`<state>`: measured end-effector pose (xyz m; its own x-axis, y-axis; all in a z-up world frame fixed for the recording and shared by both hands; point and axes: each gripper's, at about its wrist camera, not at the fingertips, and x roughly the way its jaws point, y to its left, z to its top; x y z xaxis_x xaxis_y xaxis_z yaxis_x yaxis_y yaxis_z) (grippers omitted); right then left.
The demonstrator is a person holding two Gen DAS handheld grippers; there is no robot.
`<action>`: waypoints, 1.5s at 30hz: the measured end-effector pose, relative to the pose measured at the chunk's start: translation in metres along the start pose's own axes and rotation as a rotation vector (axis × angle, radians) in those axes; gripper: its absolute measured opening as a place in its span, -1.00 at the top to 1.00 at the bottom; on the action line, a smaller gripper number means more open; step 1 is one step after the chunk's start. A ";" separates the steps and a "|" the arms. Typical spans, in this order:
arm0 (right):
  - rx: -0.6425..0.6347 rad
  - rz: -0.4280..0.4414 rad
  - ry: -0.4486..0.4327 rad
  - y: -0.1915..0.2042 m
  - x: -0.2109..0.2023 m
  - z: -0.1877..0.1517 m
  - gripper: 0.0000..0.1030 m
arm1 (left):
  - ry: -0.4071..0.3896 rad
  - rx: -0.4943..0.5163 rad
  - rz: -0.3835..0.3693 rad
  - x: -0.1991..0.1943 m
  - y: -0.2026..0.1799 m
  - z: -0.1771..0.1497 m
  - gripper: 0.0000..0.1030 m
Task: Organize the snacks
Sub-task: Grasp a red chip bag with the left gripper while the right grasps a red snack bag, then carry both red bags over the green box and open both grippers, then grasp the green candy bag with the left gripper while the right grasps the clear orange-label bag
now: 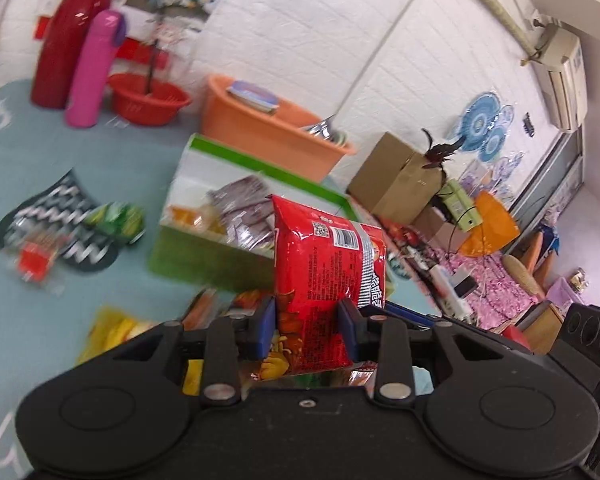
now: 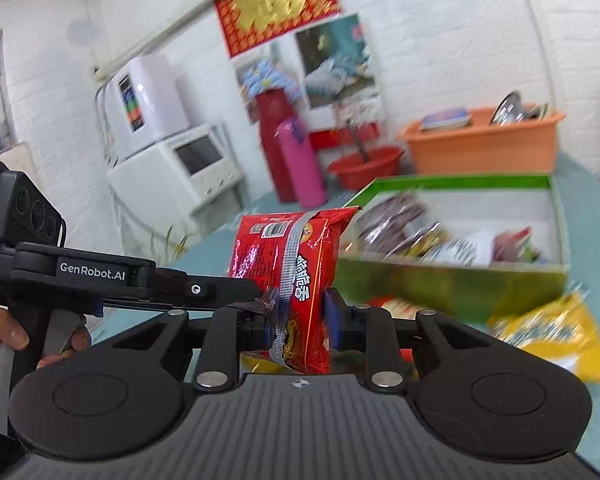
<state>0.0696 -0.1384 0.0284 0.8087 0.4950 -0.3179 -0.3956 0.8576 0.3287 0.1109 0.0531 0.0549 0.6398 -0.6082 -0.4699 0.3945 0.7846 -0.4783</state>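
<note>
Left claw (image 1: 307,330) grips a red packet (image 1: 328,264), raised above the desk's near edge, short of the green box (image 1: 236,152).

Right claw (image 2: 296,316) clamps the same packet (image 2: 288,264). Step: transfer. Next: carry over the box (image 2: 452,278), release.

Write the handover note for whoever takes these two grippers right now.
Left gripper: shut on the red noodle packet.
Right gripper: shut on the same packet, held upright above the blue mat.
Green box: ahead, several snacks already inside.
Left to do: put this packet in the box, then the yellow bag beside it and the small green packets and the red one on the zigzag cloth.
</note>
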 end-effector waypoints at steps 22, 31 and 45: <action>0.079 -0.184 -0.037 -0.132 0.043 0.058 0.13 | 0.063 0.042 -0.016 0.163 -0.019 0.075 0.13; 0.051 -0.275 0.022 -0.141 0.061 0.046 -0.62 | -0.008 0.068 0.084 0.155 -0.004 0.067 -1.00; -0.001 -0.235 -0.095 -0.079 -0.035 0.033 -0.88 | 0.016 0.069 0.073 0.064 -0.035 0.026 -1.00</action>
<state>0.0873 -0.2276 0.0432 0.9159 0.2666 -0.3002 -0.1925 0.9477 0.2545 0.1552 -0.0101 0.0604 0.6583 -0.5501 -0.5138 0.3916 0.8332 -0.3903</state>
